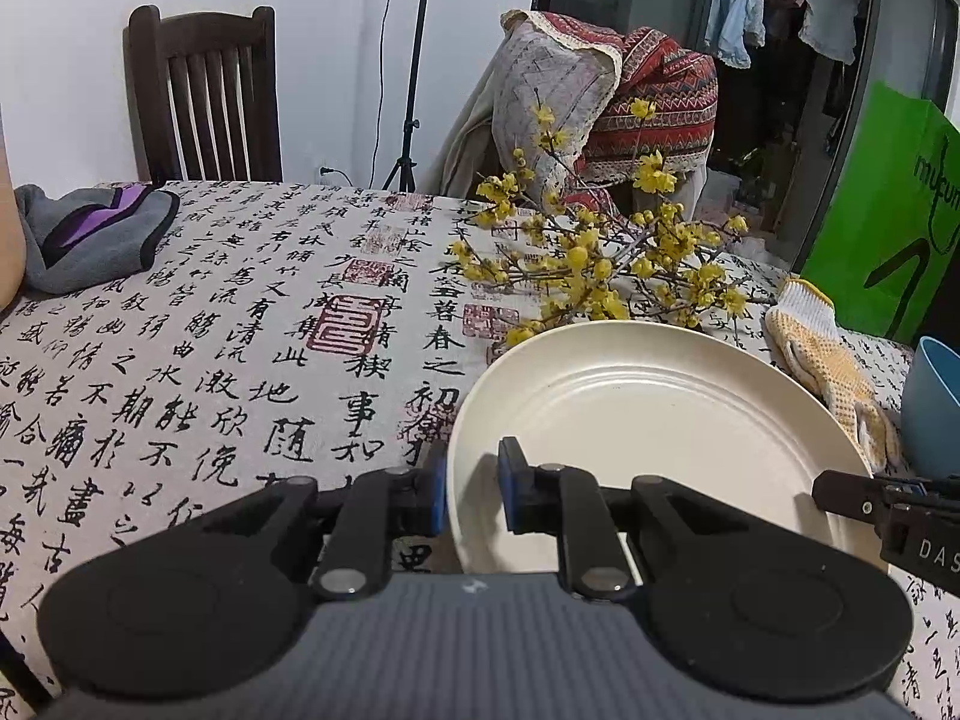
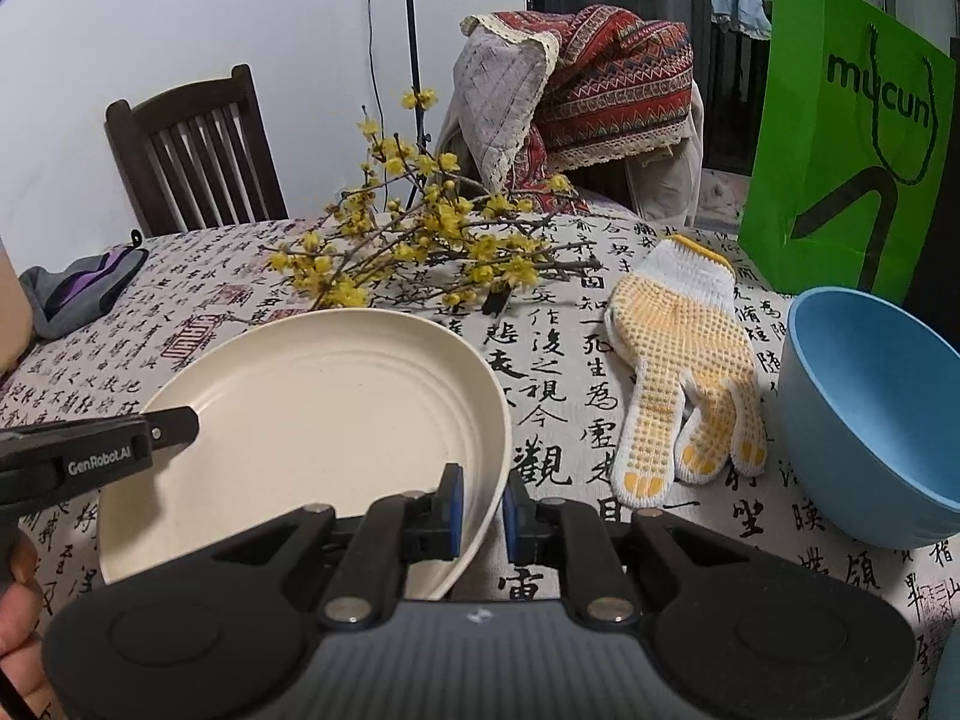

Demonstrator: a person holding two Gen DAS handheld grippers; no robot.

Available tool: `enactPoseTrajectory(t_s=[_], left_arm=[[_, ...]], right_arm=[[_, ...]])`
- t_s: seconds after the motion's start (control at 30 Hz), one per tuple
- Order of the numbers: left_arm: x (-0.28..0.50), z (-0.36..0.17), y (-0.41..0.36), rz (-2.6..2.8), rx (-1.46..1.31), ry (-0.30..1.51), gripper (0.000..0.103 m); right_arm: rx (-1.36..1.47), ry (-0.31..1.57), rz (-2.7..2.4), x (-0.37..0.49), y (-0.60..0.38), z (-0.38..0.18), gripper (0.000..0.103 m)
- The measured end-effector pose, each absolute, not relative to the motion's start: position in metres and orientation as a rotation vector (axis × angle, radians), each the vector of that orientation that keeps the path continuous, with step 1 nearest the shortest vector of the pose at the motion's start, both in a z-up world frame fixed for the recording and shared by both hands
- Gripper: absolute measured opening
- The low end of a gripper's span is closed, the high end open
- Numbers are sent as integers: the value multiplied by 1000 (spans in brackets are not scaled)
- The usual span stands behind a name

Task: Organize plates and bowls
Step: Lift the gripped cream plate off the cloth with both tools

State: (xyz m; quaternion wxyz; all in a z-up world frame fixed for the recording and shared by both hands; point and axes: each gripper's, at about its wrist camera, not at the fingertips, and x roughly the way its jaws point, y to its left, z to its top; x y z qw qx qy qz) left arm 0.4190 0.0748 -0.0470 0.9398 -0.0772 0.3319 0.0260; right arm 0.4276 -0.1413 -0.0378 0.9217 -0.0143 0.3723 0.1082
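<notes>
Both grippers clamp the plate's rim
Left gripper (image 1: 472, 492) and right gripper (image 2: 483, 510) pinch opposite edges of the cream plate (image 1: 648, 396) — bare tablecloth (image 1: 240, 360) lies left, glove (image 2: 684, 360) and blue bowl (image 2: 870, 420) right.

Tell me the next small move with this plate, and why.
Probably carry it level toward the blue bowl. Both the left gripper and the right gripper are shut on opposite rims of the cream plate, and the bowl sits beyond the dotted glove.
</notes>
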Motion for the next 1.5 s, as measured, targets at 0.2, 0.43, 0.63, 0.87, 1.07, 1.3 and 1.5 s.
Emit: enactPoseTrajectory(t_s=[0.2,0.43,0.63,0.87,1.07,1.3,1.5], left_arm=[[416,-40,78,47,-169,671,16],[407,-31,78,45,-162,658,16],[397,-24,77,46,-156,648,16],[383,-16,77,50,-159,640,16],[370,-11,76,51,-161,634,16],[357,-5,77,48,-161,623,15],[344,-1,77,52,-155,612,15]], right_arm=[[-21,748,233,423,-142,-34,13],[-16,727,245,413,-144,-25,13],[-3,714,250,405,-145,-19,13],[7,702,252,392,-147,-14,13],[13,691,255,380,-149,-7,13],[25,683,262,367,-151,-5,13],[32,675,266,357,-151,-2,13]])
